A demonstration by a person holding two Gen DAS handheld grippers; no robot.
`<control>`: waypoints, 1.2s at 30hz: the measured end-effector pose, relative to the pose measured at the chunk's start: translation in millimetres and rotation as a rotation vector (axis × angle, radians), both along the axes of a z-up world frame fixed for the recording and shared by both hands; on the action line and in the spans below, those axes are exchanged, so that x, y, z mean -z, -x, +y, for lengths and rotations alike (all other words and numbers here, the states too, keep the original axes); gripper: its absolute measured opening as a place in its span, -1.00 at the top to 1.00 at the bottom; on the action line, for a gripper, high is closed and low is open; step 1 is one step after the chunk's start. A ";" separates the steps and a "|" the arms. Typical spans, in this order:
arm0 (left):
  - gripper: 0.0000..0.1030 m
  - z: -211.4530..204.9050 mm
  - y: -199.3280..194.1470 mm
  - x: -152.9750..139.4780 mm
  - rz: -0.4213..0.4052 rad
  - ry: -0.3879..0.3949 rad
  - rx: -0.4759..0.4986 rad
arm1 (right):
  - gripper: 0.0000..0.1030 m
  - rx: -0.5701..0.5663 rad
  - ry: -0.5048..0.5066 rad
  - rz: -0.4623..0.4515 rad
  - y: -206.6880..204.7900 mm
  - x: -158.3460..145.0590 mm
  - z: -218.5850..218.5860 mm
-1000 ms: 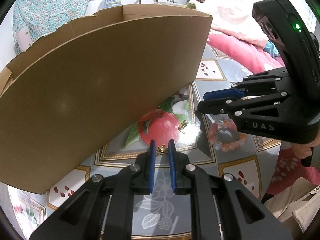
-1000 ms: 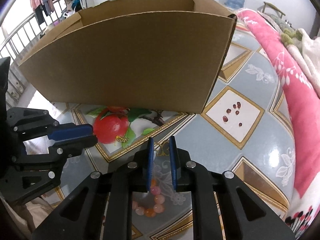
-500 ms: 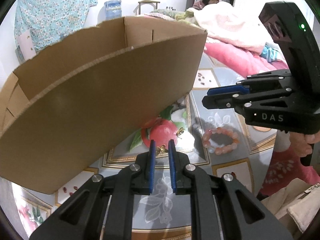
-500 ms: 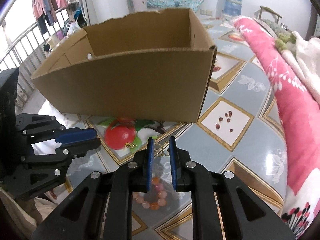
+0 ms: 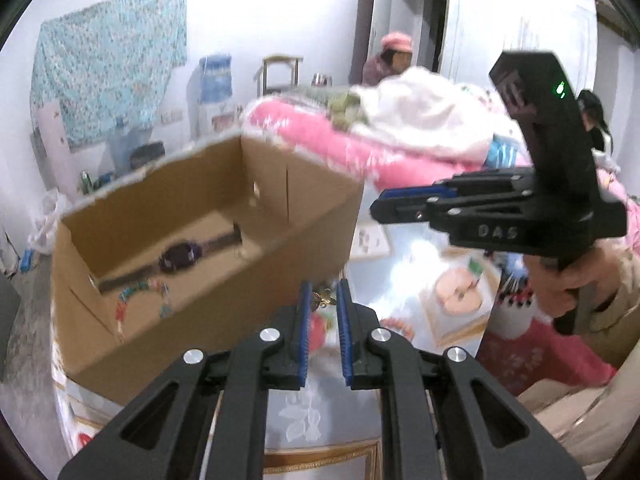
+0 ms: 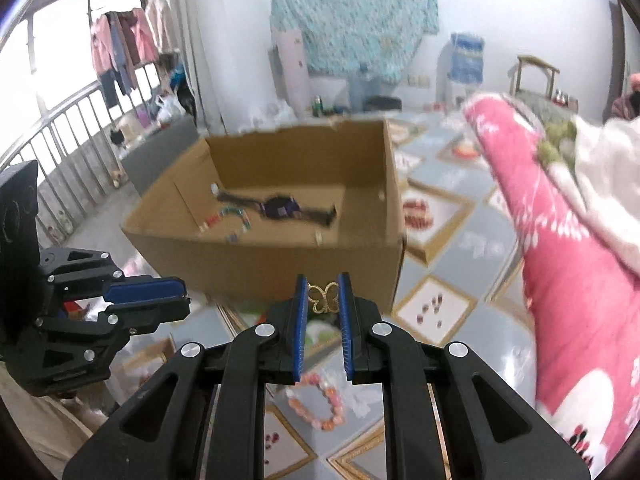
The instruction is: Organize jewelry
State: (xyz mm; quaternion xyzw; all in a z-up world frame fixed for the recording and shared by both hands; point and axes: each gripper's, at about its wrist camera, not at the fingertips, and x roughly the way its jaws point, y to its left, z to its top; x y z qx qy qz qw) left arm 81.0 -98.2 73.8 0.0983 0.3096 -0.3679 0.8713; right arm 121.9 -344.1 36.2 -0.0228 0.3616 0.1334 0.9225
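In the left wrist view, the near rim of the open cardboard box (image 5: 224,264) is seen just beyond the left gripper (image 5: 322,300), which is closed on a small gold earring (image 5: 323,299). In the right wrist view, a gold butterfly earring (image 6: 324,298) is pinched by the right gripper (image 6: 323,300) before the box wall, above a pink bead bracelet (image 6: 320,402) on the table (image 6: 460,264).

The left gripper (image 5: 322,300) points forward and down, its jaws narrowed on a small gold earring (image 5: 325,299). Beside it on the right, the right gripper (image 6: 323,298), gripped by a hand (image 5: 568,280), pinches a gold butterfly earring (image 6: 325,298).
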 end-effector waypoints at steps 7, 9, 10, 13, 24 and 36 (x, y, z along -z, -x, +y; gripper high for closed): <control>0.77 6.1 -17.4 -26.7 -0.057 0.056 -0.036 | 0.75 -0.011 -0.040 -0.091 -24.9 -20.3 2.4; 0.77 5.1 -28.2 -26.7 -0.045 0.075 -0.051 | 0.75 -0.008 -0.053 -0.088 -33.4 -18.4 -2.6; 0.77 3.4 -37.7 -24.9 -0.030 0.081 -0.060 | 0.75 -0.010 -0.056 -0.087 -39.4 -19.5 -3.0; 0.77 -3.2 -59.1 -14.7 0.006 0.069 -0.081 | 0.75 -0.027 -0.061 -0.067 -51.4 -15.6 -3.1; 0.76 -19.4 -123.0 36.5 0.244 0.080 -0.100 | 0.70 -0.083 0.010 0.011 -106.0 10.9 1.3; 0.40 7.1 -129.4 33.5 0.325 0.220 -0.123 | 0.55 0.032 -0.092 -0.068 -87.5 -11.8 -40.9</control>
